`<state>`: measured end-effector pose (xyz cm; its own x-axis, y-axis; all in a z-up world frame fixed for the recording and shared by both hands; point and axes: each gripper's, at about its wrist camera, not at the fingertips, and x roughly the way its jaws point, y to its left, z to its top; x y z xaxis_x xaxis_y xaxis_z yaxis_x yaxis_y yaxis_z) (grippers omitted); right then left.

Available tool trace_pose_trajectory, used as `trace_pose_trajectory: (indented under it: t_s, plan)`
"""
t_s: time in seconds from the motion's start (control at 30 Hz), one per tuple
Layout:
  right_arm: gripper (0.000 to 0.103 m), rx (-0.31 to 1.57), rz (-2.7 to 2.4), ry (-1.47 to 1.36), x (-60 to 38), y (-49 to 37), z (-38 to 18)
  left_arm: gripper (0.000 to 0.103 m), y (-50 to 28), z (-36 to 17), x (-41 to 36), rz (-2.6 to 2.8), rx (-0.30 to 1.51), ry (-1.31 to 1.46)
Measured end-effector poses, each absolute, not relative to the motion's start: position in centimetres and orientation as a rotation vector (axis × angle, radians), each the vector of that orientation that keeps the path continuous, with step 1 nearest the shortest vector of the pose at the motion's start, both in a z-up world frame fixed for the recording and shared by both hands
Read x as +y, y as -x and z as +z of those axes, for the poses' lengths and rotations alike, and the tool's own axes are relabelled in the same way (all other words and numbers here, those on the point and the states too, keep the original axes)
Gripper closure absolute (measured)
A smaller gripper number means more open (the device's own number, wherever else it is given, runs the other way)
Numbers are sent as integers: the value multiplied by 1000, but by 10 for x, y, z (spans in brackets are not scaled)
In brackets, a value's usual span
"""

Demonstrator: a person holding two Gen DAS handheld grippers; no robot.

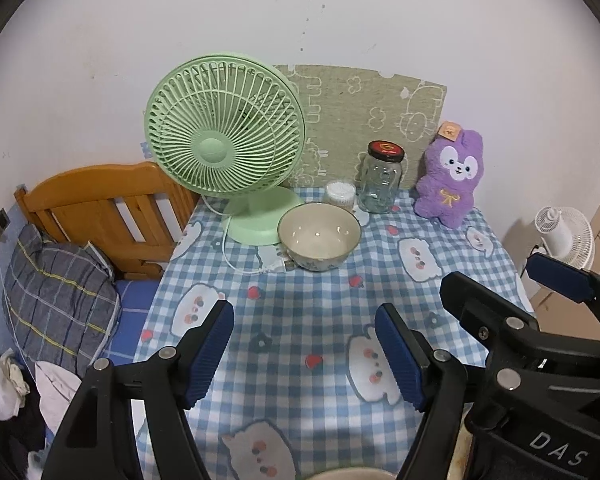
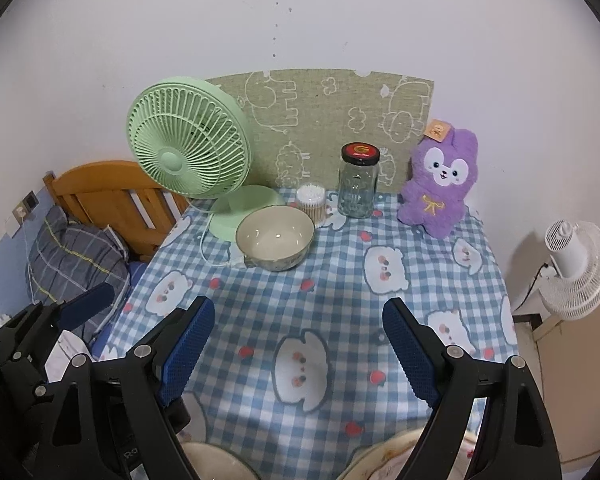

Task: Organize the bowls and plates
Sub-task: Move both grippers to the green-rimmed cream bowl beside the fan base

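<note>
A cream bowl (image 1: 319,236) (image 2: 275,236) with a patterned outside stands upright and empty on the checked tablecloth (image 1: 300,304), just in front of the green fan's base. My left gripper (image 1: 306,356) is open above the cloth, well short of the bowl, with nothing between its blue pads. My right gripper (image 2: 300,350) is open too, side by side with the left one and equally empty. At the near table edge, the right wrist view cuts off a second bowl's rim (image 2: 212,460) and a patterned plate (image 2: 384,460) under the grippers.
At the back of the table stand a green fan (image 1: 224,128), a cotton-swab tub (image 1: 341,196), a lidded glass jar (image 1: 382,180) and a purple plush toy (image 1: 452,176). The fan's white cord (image 1: 236,260) lies by the bowl. A wooden bed and pillow (image 1: 56,292) are left, a white fan (image 2: 576,268) right.
</note>
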<state>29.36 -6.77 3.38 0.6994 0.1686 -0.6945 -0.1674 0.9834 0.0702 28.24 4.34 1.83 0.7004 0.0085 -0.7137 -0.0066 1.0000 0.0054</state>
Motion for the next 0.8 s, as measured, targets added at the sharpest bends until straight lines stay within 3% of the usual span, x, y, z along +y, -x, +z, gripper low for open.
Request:
trace_pose_trajectory:
  t_s: [0.8]
  plan:
    - [17,846,142,-23,-64,-430,1,28,-413,-13,50,69,880,1]
